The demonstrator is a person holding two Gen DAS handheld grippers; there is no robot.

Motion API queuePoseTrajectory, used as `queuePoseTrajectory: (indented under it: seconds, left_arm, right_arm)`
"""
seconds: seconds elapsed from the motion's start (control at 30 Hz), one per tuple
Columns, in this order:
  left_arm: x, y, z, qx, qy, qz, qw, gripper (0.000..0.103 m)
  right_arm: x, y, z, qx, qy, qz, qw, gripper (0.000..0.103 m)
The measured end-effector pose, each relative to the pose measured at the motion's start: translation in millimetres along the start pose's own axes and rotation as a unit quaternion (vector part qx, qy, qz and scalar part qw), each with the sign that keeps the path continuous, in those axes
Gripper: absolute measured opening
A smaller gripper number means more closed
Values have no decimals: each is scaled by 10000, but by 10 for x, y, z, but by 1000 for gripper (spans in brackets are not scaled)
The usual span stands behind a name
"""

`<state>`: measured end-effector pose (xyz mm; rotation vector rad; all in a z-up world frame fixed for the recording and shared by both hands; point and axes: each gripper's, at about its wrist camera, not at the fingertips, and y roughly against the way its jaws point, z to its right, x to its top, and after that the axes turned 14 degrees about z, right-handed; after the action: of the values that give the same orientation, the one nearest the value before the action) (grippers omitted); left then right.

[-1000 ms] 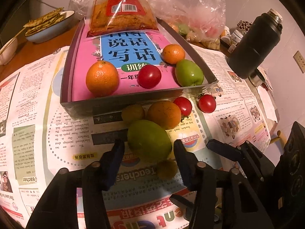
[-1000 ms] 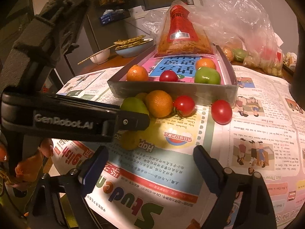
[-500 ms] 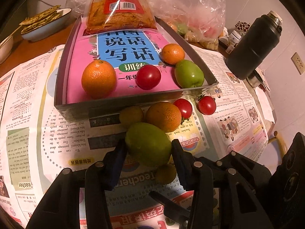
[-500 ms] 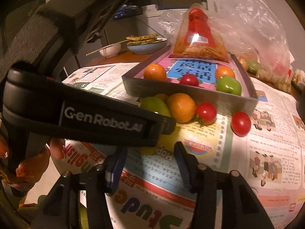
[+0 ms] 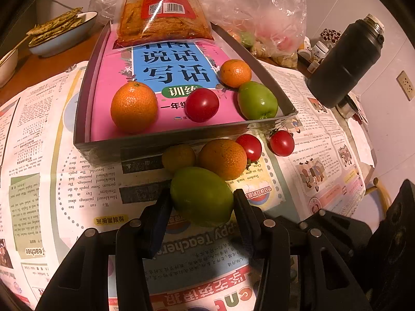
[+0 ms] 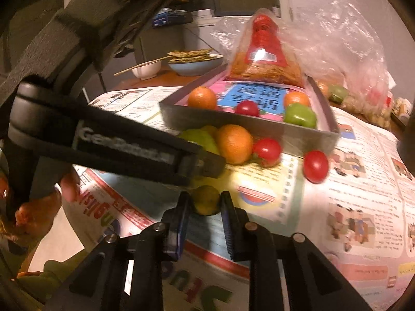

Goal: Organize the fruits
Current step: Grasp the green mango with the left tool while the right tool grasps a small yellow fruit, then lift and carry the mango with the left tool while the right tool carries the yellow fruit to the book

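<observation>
Fruits lie on a newspaper-covered table, some already in a grey tray.

Newspaper covers the table; bare wood shows at its far left edge, where a blue bowl of flatbread stands. The tray is lined with a pink book and holds two oranges, a tomato, a green fruit and a snack bag at its far end. Just in front of its wall sit an orange, a small yellowish fruit and two tomatoes. A clear plastic bag and a black flask stand to the right. The left gripper points steeply down, its pads pressed on a large green fruit. The right gripper, just closing, now clamps a small lime on the paper; the left gripper's body crosses that view, with the person's fingers on it.
</observation>
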<state>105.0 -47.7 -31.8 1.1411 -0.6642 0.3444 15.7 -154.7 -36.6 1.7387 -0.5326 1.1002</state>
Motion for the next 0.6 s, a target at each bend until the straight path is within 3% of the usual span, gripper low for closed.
queuePoseTrajectory:
  seconds: [0.2,0.6]
  left_arm:
    - [6,-13,29,75,-50,-2,10000,50]
    - [15,-54,70,209,-149,20,9997,49]
  right_arm:
    - [14,70,332,-372,-364,23,9986,25]
    - [14,110,459,-327,-638,89,9974,25]
